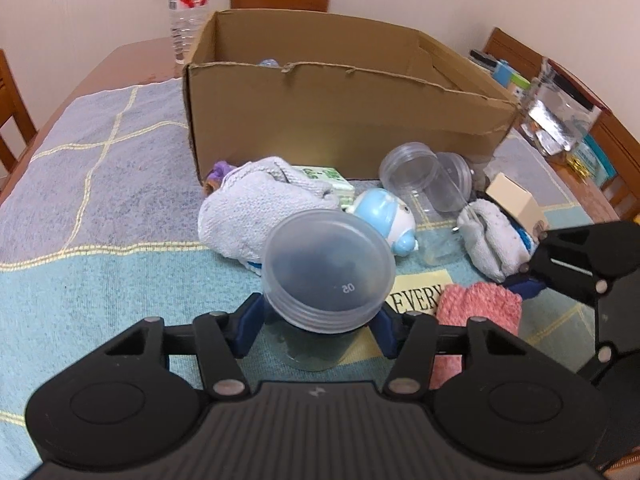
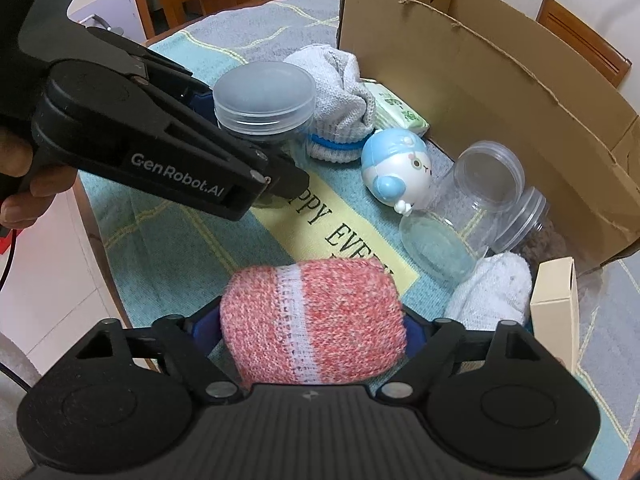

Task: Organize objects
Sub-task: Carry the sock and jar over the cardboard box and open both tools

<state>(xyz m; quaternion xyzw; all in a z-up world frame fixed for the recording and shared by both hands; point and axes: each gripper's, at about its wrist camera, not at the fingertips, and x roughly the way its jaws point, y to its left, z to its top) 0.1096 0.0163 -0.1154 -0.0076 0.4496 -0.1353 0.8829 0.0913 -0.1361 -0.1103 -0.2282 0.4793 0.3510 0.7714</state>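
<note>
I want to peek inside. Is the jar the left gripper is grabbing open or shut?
Shut. The jar stands upright with its frosted lid on top, between the left gripper fingers.

Both wrist views close, angled down at towel-covered table (image 1: 100,208); share cardboard box (image 1: 340,120), clutter.

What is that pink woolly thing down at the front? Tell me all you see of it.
The pink sock roll is a knitted bundle, speckled salmon and white, with a white stitched band around it. It looks soft and thick, lying sideways on the towel. The right gripper has its blue pads against both ends, squeezing it. Nothing else touches it.
</note>
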